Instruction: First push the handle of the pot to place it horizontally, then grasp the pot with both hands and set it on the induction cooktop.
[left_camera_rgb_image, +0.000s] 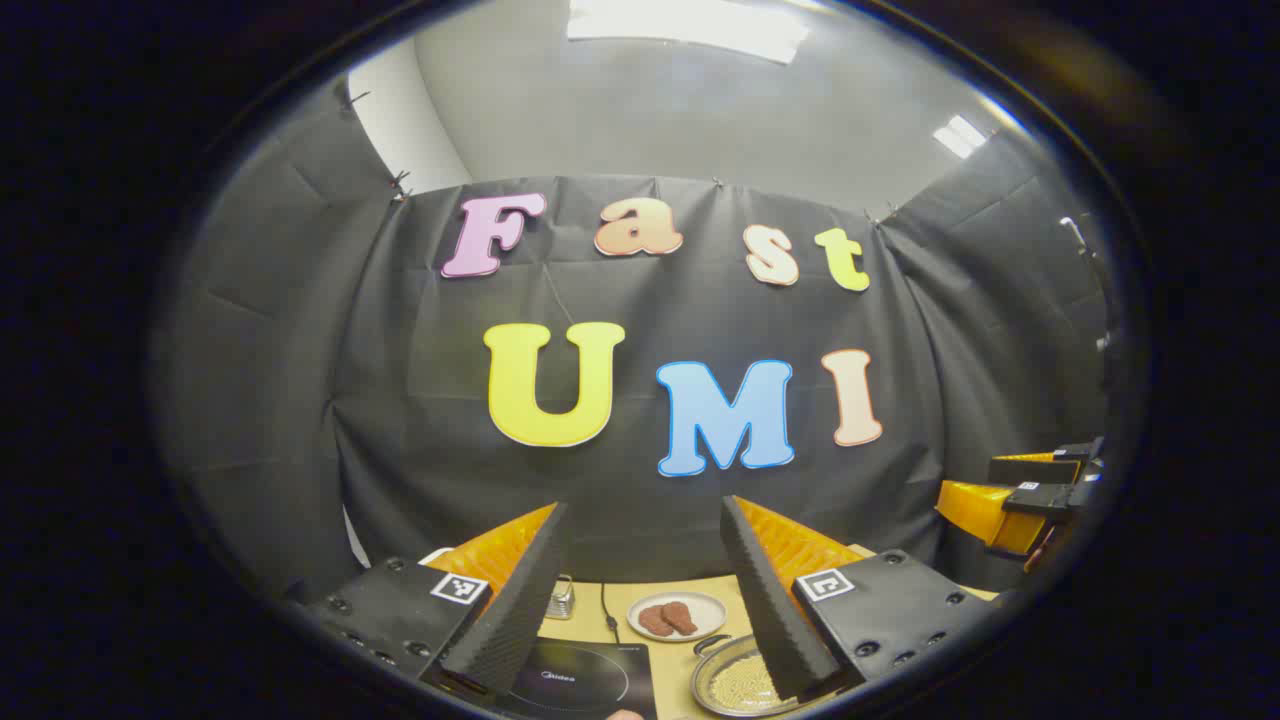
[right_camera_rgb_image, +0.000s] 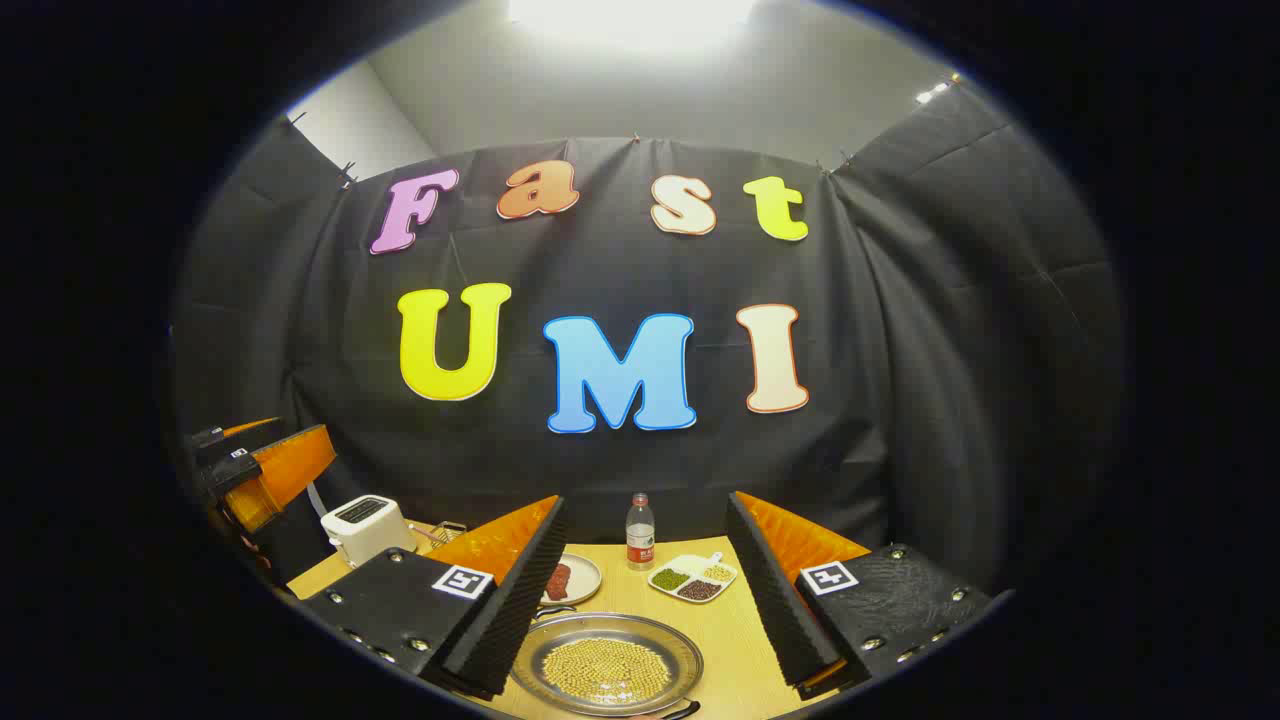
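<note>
The left gripper (left_camera_rgb_image: 645, 590) is hovering with its jaws standing wide apart. The right gripper (right_camera_rgb_image: 645, 590) is doing likewise, gripping nothing.

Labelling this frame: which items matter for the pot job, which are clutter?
Job:
pot holding yellow grains
induction cooktop
left tongs, open
right tongs, open

Clutter:
plate of meat
toaster
bottle
divided dish

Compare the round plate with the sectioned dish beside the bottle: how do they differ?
The round plate is one undivided circle, whereas the sectioned dish is split into compartments and has a small handle tab. The plate carries reddish-brown pieces; the dish holds separate heaps, green, pale and dark. The plate lies left of the bottle, the dish right of it. Both are pale and lie flat on the wooden table.
</note>
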